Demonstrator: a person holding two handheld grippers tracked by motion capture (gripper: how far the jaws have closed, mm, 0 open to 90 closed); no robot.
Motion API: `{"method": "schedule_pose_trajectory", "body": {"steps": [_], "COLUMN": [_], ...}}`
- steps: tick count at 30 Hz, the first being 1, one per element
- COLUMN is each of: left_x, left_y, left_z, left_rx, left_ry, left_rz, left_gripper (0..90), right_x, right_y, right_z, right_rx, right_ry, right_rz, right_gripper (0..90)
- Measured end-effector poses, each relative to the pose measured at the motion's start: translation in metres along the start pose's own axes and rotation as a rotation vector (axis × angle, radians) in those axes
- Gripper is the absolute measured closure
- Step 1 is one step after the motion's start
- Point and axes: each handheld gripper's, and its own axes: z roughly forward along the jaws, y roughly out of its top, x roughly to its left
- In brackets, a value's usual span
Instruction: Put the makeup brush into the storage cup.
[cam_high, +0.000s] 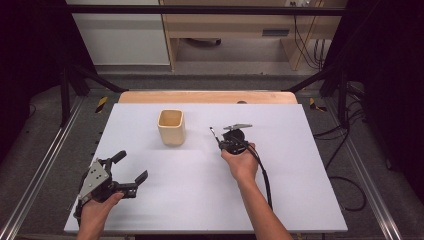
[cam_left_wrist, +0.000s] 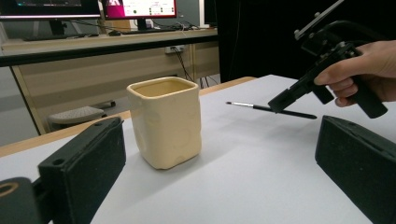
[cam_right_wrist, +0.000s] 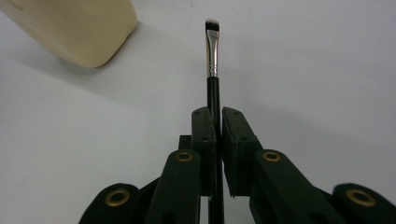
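Black tool (cam_left_wrist: 219, 163) pads frame white tabletop (cam_left_wrist: 261, 177); desk (cam_left_wrist: 107, 44) with monitors (cam_left_wrist: 135, 8) behind.

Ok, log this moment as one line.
right gripper: shut on brush | left gripper: open, idle | cup: upright, apart

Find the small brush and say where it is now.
The brush is clamped in the right claw, held above the white table, just right of the cream cup.
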Motion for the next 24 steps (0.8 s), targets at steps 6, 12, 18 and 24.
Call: {"method": "schedule_pose_trajectory", "body": {"steps": [6,12,18,24], "left_x": [-0.005,-0.008,-0.015,-0.022], "left_y": [0.006,0.008,0.007,0.013], "left_z": [0.002,0.003,0.008,0.015], "left_rx": [0.016,0.023,0.057,0.087], "left_ry": [-0.003,-0.009,-0.01,0.01], "left_rz": [-0.017,-0.026,-0.027,-0.107], "left_gripper": [1.8,1.8,1.8,1.9], "right_x": [-0.006,-0.011,-0.015,-0.015], "right_y": [-0.007,-0.019,-0.031,-0.041], "right_z": [-0.024,-0.044,-0.056,-0.067], "right_rx": [-0.088,-0.178,-0.245,-0.303], "right_ry": [0.052,0.111,0.154,0.166], "right_rz": [0.003,0.0,-0.027,-0.059], "right_gripper": [84.1,84.1,84.0,84.1]}}
